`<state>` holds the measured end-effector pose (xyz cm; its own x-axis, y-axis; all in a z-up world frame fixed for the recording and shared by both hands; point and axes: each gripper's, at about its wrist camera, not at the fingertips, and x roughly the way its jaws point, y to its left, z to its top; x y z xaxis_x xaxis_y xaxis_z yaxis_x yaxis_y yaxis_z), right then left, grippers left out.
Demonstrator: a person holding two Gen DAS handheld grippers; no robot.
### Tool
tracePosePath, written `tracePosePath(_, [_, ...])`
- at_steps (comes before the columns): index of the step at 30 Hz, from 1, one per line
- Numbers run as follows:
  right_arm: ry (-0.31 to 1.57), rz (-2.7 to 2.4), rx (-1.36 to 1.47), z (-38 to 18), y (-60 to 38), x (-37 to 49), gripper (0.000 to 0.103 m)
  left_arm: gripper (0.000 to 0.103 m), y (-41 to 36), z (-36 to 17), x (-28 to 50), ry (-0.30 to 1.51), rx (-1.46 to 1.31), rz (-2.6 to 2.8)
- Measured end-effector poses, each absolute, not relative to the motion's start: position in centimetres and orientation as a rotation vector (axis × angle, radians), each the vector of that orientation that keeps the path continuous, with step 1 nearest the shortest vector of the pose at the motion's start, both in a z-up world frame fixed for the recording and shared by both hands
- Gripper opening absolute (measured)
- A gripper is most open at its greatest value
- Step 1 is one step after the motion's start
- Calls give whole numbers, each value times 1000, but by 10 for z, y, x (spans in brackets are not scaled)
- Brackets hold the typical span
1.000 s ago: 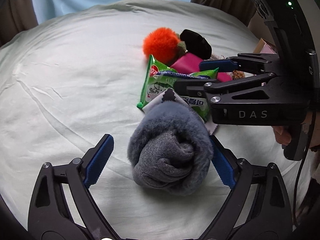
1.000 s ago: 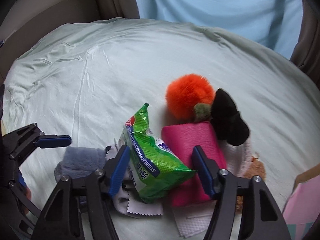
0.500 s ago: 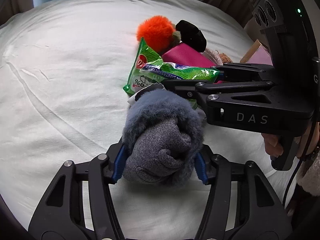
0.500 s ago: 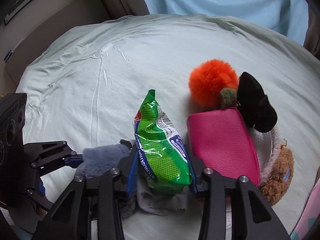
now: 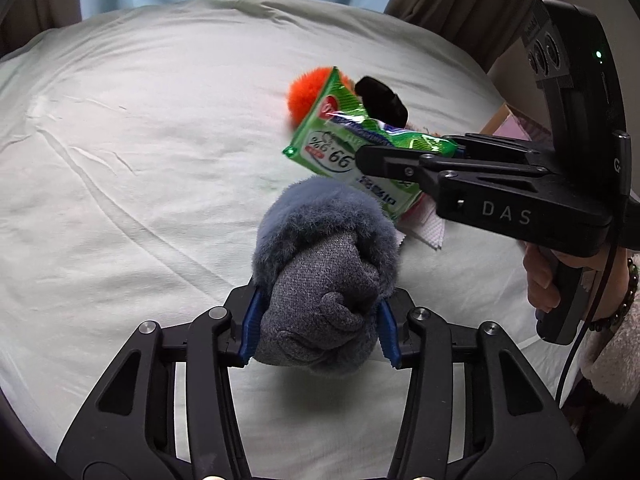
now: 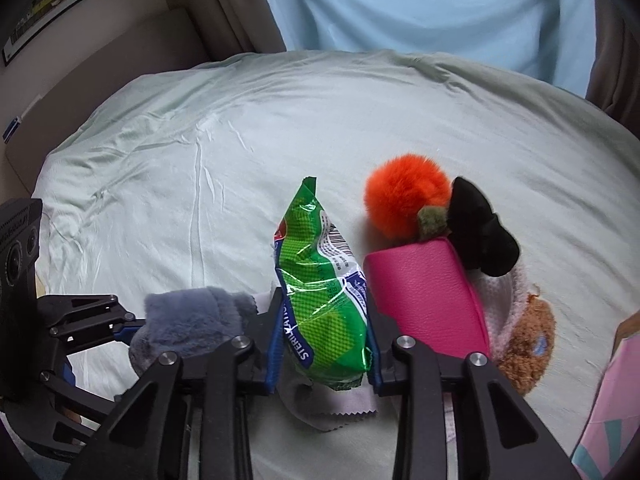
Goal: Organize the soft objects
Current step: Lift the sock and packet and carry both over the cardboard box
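— What can you read from where you stand?

— On the side of your right gripper [image 5: 362, 160], white capitals: "DAS". The green wipes packet [image 5: 352, 148] it holds shows "99.9%" in a white oval, upside down from your left wrist camera, with Korean lettering below it that is too blurred to read.

— And from your right wrist camera?

— The same packet [image 6: 324, 292] carries a barcode near its top and, along a blue band, the letters "STERIL" — the rest is cut off by the fold.
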<state>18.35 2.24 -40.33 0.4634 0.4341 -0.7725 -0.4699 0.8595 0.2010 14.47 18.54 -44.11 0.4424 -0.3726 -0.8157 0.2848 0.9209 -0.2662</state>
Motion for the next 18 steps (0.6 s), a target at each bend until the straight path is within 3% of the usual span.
tracePosePath(7, [894,499,3,-352,5,167,30,43,190,-392,135,1000,-108,-379])
tracePosePath(18, [825,337,113,-250,-72,122,30,44,157,-270,122,889,-106,-363])
